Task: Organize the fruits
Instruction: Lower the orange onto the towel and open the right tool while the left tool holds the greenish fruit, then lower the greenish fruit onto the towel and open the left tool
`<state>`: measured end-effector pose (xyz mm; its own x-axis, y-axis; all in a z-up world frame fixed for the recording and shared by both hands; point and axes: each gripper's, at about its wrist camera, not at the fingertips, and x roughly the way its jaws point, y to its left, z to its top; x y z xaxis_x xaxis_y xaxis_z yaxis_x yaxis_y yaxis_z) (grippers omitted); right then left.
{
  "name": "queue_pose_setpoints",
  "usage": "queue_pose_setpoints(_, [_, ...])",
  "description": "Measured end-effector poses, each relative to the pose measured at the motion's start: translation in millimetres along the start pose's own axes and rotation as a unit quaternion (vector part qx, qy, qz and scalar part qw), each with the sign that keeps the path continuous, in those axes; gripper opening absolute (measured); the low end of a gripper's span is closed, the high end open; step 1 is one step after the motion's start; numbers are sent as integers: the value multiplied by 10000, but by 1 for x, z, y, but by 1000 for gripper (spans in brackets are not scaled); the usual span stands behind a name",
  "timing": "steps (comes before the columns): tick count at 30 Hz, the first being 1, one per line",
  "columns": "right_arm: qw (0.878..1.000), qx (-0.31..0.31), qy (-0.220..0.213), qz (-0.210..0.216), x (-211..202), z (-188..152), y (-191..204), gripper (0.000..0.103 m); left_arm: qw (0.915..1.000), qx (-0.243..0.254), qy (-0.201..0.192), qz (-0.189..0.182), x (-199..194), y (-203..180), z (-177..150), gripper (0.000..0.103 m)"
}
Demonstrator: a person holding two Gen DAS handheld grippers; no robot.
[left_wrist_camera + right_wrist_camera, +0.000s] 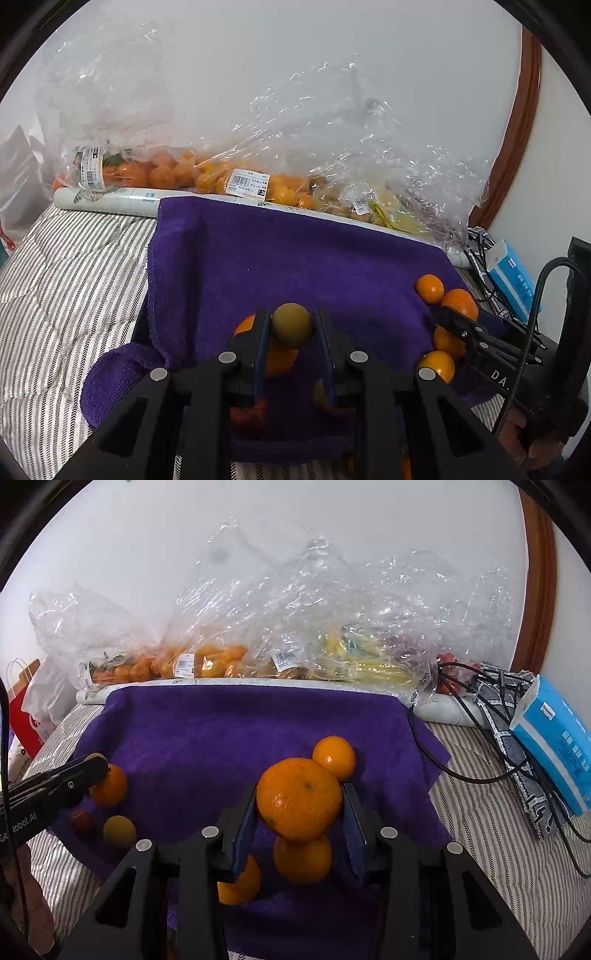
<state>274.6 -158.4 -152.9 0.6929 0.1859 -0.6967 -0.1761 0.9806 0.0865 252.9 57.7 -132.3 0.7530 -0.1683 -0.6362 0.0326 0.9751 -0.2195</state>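
Left hand-held gripper [291,326]: closed on a small olive-green fruit [291,325], held just above the purple towel [280,254].
Right hand-held gripper [300,805]: clamped on a large orange [299,798], pads pressed to both its sides, lifted over the towel.
Under the right jaws: two more oranges [303,860], resting on the towel, one partly hidden by the left finger.
Just behind the large orange: a smaller orange [334,757].
Towel's left part, right wrist view: an orange [110,786] touching the left gripper's tip, a small red fruit [82,821] and an olive-green fruit [119,830] near each other.
Towel: spread over striped bedding [66,273].
Behind the towel: clear plastic bags [295,627] of oranges and yellow fruit, against the wall.
Right side: blue tissue box [557,734], black cables [465,709].
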Motion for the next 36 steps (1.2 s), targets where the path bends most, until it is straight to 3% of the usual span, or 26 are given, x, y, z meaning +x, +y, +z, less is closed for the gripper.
queue_pose_setpoints(26, [9997, 218, -59, -101, -4, 2, -9, 43, 10000, 16, 40, 2, 1, 1, 0, 23])
queue_pose_setpoints(36, [9998, 138, -42, -143, -2, 2, -7, 44, 10000, 40, 44, -12, 1, -1, 0, 29])
